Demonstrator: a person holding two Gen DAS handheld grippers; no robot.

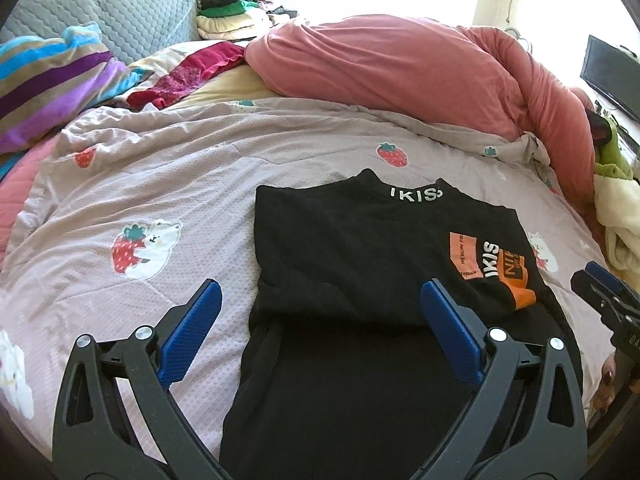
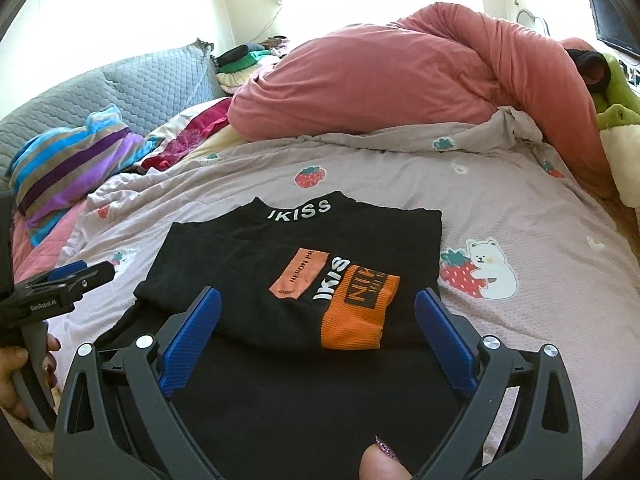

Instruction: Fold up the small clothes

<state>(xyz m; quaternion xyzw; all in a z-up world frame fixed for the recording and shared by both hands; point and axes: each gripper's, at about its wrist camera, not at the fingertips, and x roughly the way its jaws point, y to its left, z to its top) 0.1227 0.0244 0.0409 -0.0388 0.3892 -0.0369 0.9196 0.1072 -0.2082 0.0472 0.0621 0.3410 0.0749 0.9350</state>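
A black top [image 1: 340,264] with white "IKISS" lettering on the collar and an orange cuff lies on the strawberry-print cover, sleeves folded in over the body; it also shows in the right wrist view [image 2: 248,280]. My left gripper [image 1: 320,292] is open and empty, just above the top's lower left part. My right gripper [image 2: 318,300] is open and empty over the lower part, near the orange cuff [image 2: 356,316]. The right gripper also shows at the right edge of the left wrist view [image 1: 592,280], and the left gripper at the left of the right wrist view [image 2: 80,276].
A pink duvet [image 1: 400,60] is heaped at the back. A striped blanket [image 1: 52,80] and a grey quilted pillow [image 1: 120,12] lie at the back left. Folded clothes [image 1: 232,12] are stacked far behind. A green plush toy [image 2: 616,100] sits at the right.
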